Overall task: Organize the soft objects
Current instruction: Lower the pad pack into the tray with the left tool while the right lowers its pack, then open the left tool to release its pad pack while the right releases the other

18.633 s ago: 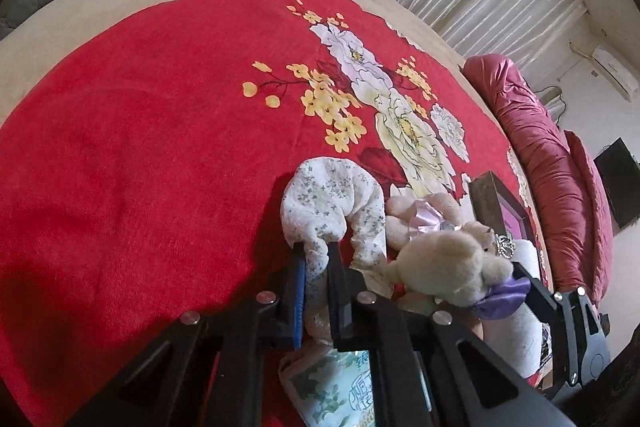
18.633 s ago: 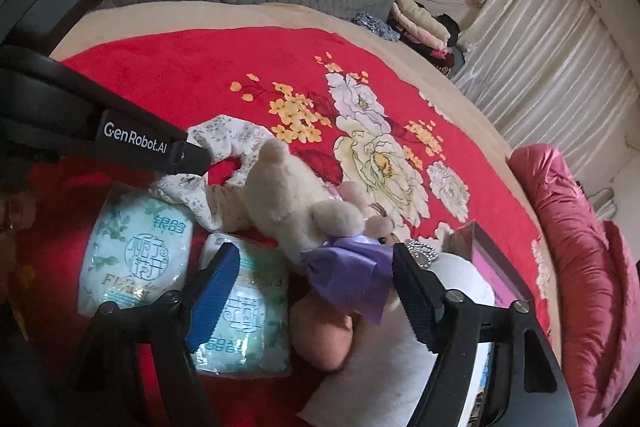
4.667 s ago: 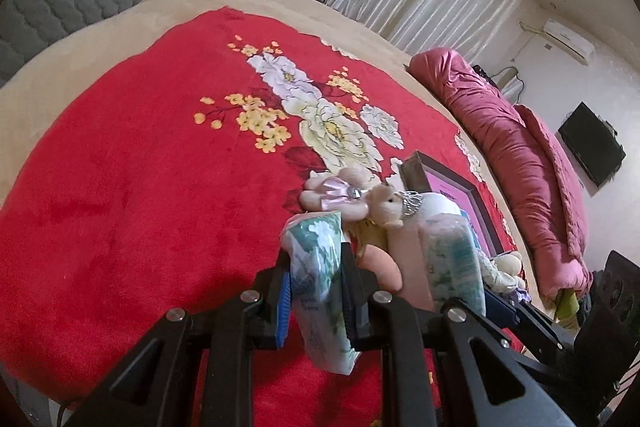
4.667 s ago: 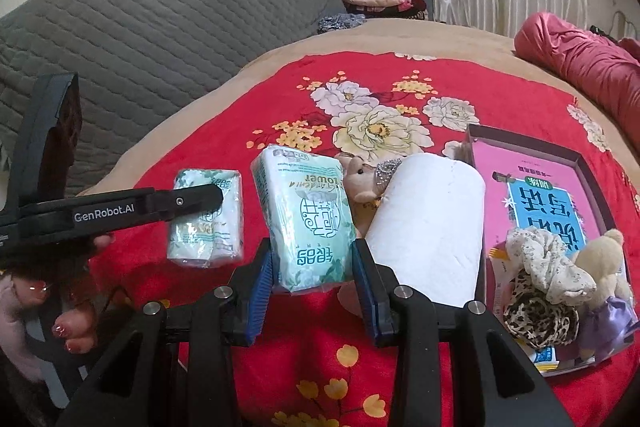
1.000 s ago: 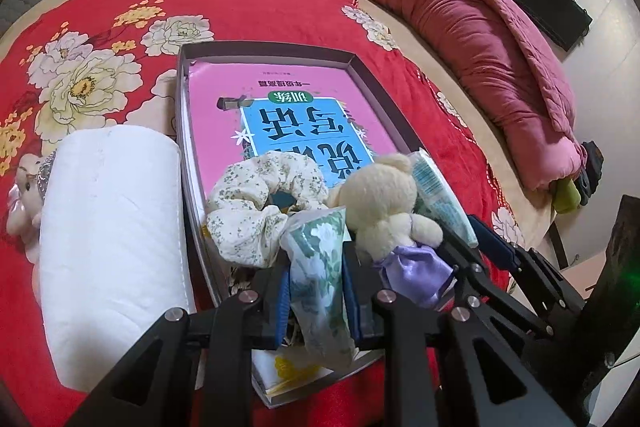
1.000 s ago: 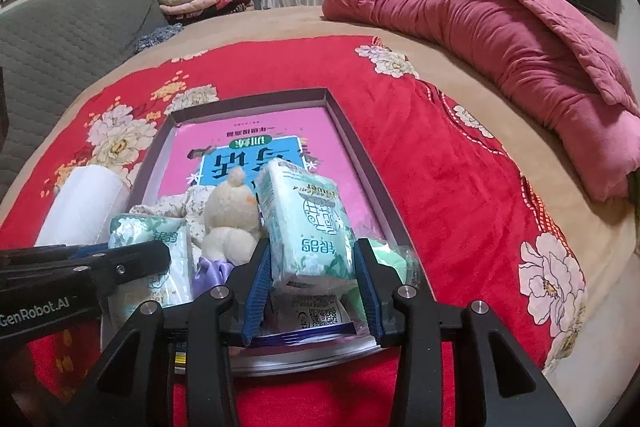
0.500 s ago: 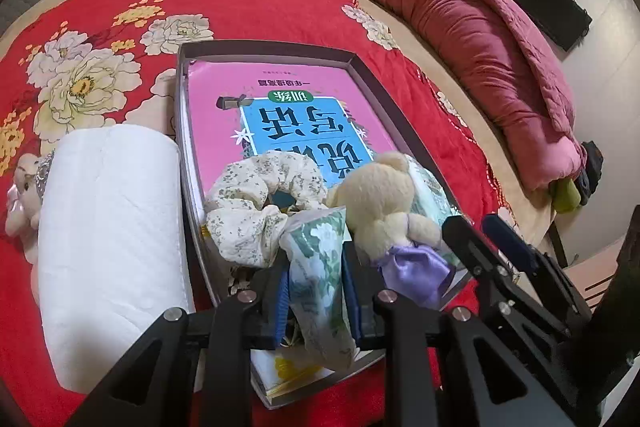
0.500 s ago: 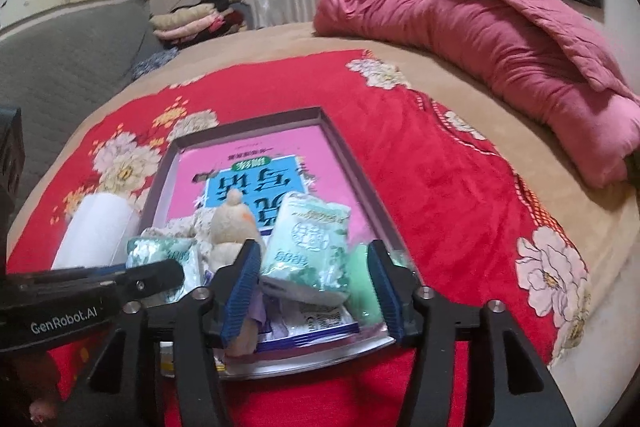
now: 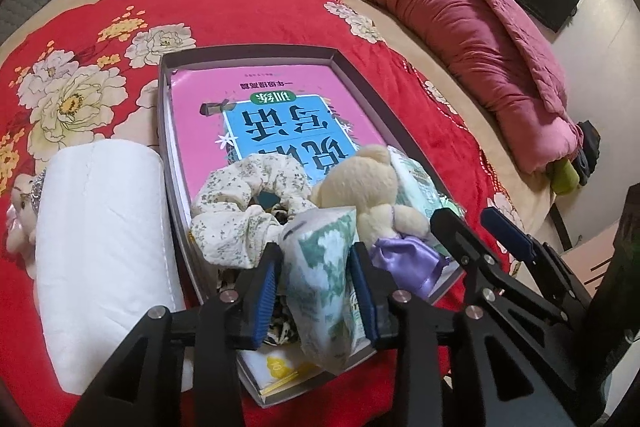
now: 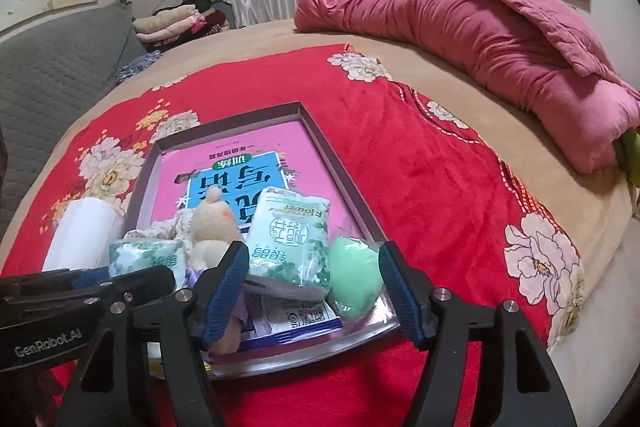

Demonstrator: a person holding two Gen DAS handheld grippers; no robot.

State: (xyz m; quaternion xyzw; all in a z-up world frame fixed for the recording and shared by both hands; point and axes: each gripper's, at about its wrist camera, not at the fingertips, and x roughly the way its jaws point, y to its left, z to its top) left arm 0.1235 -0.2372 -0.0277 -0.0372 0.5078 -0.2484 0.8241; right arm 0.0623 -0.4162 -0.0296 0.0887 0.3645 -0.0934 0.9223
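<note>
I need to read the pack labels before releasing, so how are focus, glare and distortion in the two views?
Left wrist view: strong fisheye bend and dark corners; the tissue pack in the left gripper is close and soft, print unreadable. Right wrist view: same bend, dim even light, no glare; the released pack between the open right gripper's fingers shows legible "Flower" upside down.
</note>
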